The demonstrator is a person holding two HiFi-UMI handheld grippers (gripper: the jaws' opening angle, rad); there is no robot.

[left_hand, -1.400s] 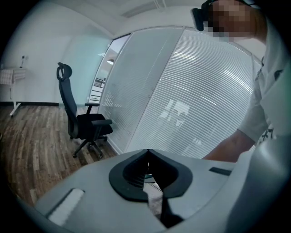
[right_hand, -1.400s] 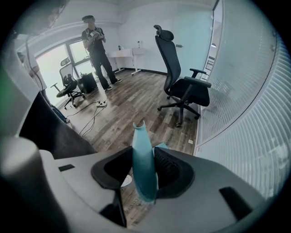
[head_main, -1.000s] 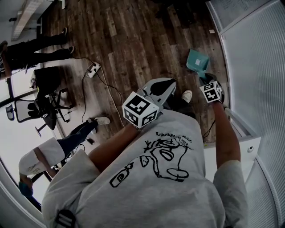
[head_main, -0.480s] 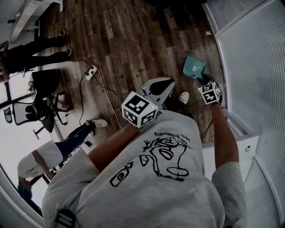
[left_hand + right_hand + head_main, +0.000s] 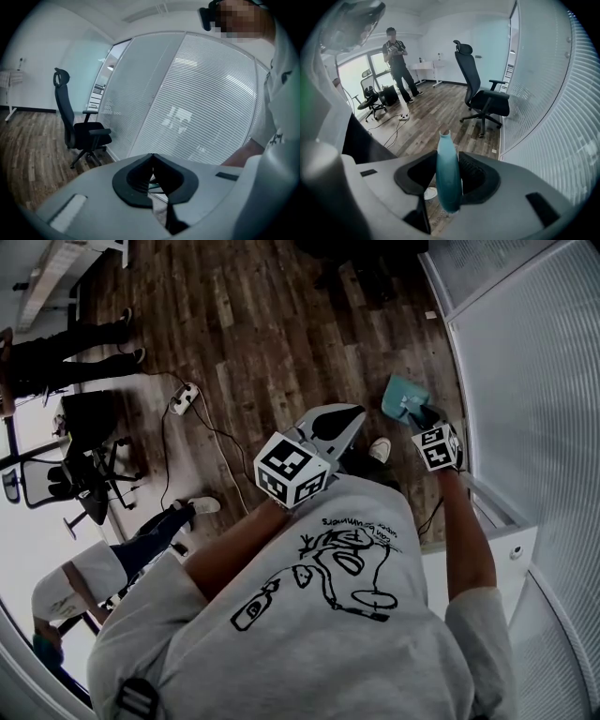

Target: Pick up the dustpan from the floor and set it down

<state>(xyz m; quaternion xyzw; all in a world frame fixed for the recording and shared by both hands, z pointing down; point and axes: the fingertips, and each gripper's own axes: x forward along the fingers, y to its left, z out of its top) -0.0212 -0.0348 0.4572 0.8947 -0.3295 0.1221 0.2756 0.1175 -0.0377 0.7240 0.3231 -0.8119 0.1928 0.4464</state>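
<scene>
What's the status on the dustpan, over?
Right gripper shut on teal dustpan handle. Left gripper shut, empty. Office chair ahead, apart from the dustpan.

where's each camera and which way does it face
Head view: on the person's head, facing steeply down at the floor; shirt, arms, left gripper, right gripper show.
Left gripper view: on that gripper, facing along shut jaws at a blind-covered wall; forearm at right.
Right gripper view: on that gripper, facing along jaws clamped on the dustpan, across the floor.
Shared: head and right gripper views show the dustpan.
</scene>
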